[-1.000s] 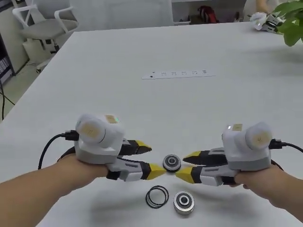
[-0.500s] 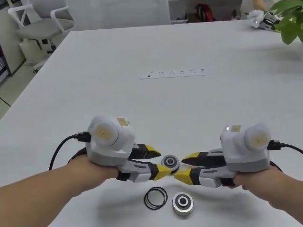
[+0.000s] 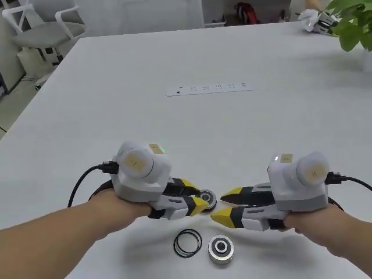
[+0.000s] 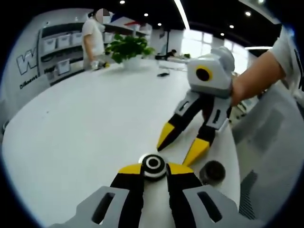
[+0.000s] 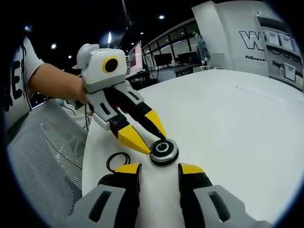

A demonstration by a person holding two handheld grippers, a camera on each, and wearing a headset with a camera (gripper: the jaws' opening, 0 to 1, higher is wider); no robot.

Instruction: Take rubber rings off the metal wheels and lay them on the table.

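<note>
Now that the left gripper (image 3: 197,196) has closed on the metal wheel (image 3: 208,199), the head view shows the right gripper (image 3: 220,206) just beside it, jaws apart. Left gripper view: wheel clamped. Right gripper view: loose rubber rings (image 5: 118,161) lie near the wheel; stripping can probably begin.

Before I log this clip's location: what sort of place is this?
Likely an office or lab workroom: a large white table, a swivel chair, wall shelves of storage bins, and computer monitors.
</note>
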